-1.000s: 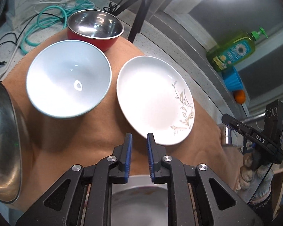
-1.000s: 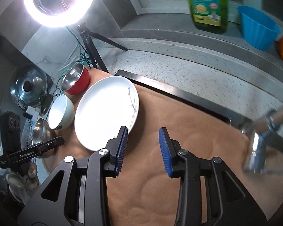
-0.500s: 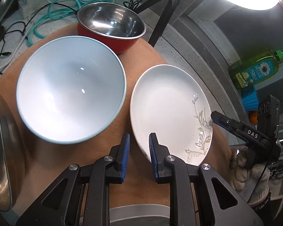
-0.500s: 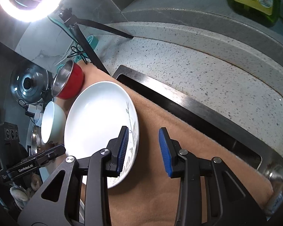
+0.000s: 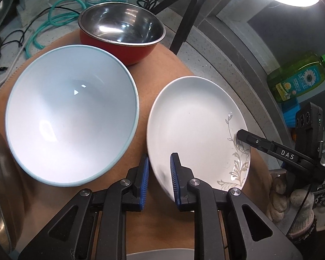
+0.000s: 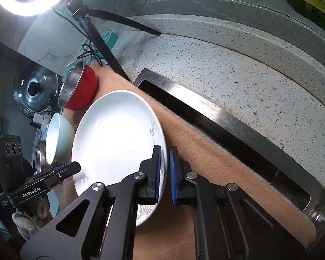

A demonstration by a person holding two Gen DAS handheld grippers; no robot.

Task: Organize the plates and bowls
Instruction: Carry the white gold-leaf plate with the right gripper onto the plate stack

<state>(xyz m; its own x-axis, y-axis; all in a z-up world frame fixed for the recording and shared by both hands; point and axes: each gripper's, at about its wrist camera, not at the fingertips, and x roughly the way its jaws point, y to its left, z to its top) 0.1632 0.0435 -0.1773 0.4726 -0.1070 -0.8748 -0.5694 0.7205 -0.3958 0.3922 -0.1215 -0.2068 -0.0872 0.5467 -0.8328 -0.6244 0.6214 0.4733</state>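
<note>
The right gripper (image 6: pixel 164 169), with its blue-padded black fingers, is straddling the near rim of the round white plate with a grey leaf pattern (image 6: pixel 117 143); one pad is sitting over the plate's upper face and the other outside the rim, with a narrow gap on each side, so whether the pads are actually pinching the rim cannot be told. The left gripper (image 5: pixel 159 173) is reaching the same plate (image 5: pixel 192 125) from the opposite edge, its jaws parted around the rim without clearly touching it. The plate is lying on the tan cloth mat (image 5: pixel 145 221) with its edge looking slightly raised.

Just beside the plate, on the left gripper's side, the pale blue ceramic bowl (image 5: pixel 71 112) is resting upright on the mat, close to the plate but apart from it. Beyond it, the red bowl with a steel interior (image 5: pixel 121 30) is standing at the mat's far edge, almost touching the blue bowl.

Farther off, the steel sink rim (image 6: pixel 197 117) is running along the mat, the speckled stone counter (image 6: pixel 238 71) is rising behind it, and the green dish-soap bottle (image 5: pixel 299 78) is standing on the ledge.
</note>
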